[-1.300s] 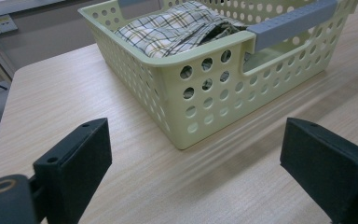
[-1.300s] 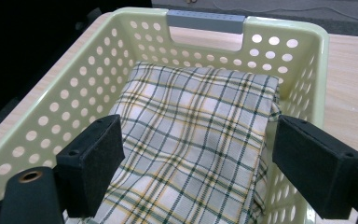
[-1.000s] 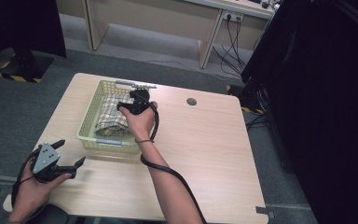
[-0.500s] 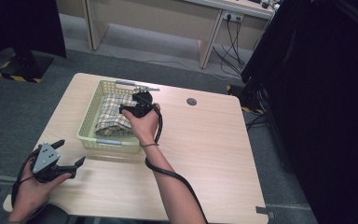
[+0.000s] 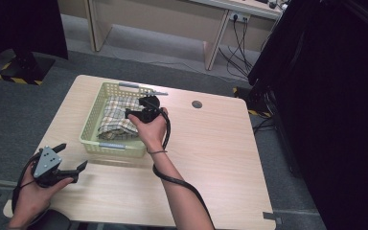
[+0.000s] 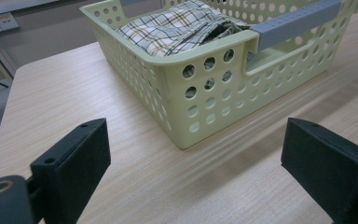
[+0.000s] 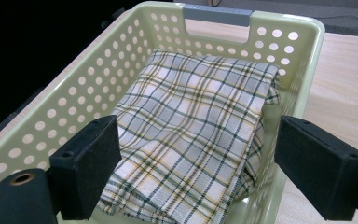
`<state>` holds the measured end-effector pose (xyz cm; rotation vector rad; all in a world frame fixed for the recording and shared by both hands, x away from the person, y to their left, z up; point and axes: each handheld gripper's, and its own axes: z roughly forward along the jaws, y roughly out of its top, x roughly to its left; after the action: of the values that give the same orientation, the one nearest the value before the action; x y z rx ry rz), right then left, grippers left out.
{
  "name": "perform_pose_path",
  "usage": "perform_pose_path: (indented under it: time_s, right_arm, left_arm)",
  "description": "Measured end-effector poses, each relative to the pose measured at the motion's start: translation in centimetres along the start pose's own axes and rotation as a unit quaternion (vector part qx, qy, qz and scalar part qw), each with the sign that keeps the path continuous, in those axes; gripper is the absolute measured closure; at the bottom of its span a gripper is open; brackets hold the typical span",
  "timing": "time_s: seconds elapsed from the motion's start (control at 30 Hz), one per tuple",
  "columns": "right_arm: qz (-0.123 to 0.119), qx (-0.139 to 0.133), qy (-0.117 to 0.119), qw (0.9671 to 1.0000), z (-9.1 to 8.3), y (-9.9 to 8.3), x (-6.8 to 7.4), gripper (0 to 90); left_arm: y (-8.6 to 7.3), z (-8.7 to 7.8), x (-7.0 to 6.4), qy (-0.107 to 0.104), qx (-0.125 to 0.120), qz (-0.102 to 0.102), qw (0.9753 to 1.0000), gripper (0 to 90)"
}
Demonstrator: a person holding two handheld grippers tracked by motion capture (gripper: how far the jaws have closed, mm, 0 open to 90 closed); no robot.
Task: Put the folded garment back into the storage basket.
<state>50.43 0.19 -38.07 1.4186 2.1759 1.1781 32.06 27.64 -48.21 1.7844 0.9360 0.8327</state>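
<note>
Folded plaid cloth lies in the green basket on the tabletop. Right claw hangs over it, jaws apart; left claw rests near the front edge, jaws apart. Risk: a shallow pinch probably lifts only the top fold, unravelling the stack. Since the earlier frame, the right claw has edged slightly nearer.

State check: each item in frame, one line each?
Left gripper: open, empty, near the table's front-left corner.
Right gripper: open, empty, over the basket.
Plaid cloth: folded, lying in the basket.
Basket: upright on the table.
</note>
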Motion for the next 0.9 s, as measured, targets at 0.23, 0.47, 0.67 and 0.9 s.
perform_pose_path:
  time_s: [0.23,0.47,0.67,0.9]
  right_arm:
    - [-0.004,-0.004,0.001,1.0,-0.55,0.06,-0.13,15.0]
    - [-0.005,-0.002,0.004,1.0,-0.62,-0.16,-0.26,15.0]
    - [-0.004,-0.003,0.006,1.0,-0.73,-0.42,-0.38,15.0]
    - [-0.005,-0.006,0.005,1.0,-1.05,-0.55,-0.76,14.9]
  left_arm:
    - [0.0,0.0,0.0,0.001,0.0,-0.001,1.0,7.0]
    - [0.0,0.0,0.03,0.003,0.0,-0.003,1.0,6.7]
    - [-0.01,-0.02,0.06,0.004,0.0,-0.005,1.0,6.3]
    - [0.0,-0.02,0.01,0.004,0.0,-0.002,1.0,5.8]
